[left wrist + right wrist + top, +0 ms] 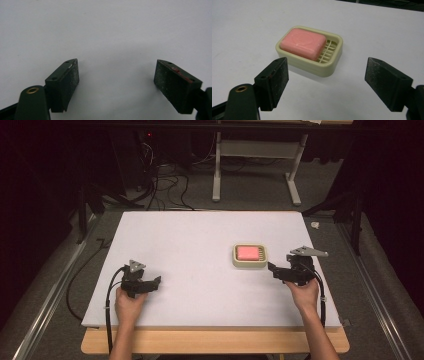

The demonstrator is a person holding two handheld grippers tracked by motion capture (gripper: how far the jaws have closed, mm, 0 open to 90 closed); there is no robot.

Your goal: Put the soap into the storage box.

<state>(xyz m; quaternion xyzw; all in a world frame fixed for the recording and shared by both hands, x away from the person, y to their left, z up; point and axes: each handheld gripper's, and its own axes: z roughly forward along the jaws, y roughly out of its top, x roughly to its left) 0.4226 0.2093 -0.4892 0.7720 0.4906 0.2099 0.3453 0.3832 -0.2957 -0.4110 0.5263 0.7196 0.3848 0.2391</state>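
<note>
A pink bar of soap (248, 252) (303, 43) lies in a cream soap dish (250, 263) (329, 67) on the white table, right of centre. My right gripper (276, 270) (326, 82) stands open just right of the dish, its jaws pointing at it with nothing between them. My left gripper (154, 282) (116, 83) is open at the front left of the table, over bare white surface, far from the dish.
The white table top (200, 240) rests on a wooden board (215, 341). Beyond its far edge, cables (165, 185) and a table frame (255, 165) stand on the grey floor. Metal rails (50, 295) run along both sides.
</note>
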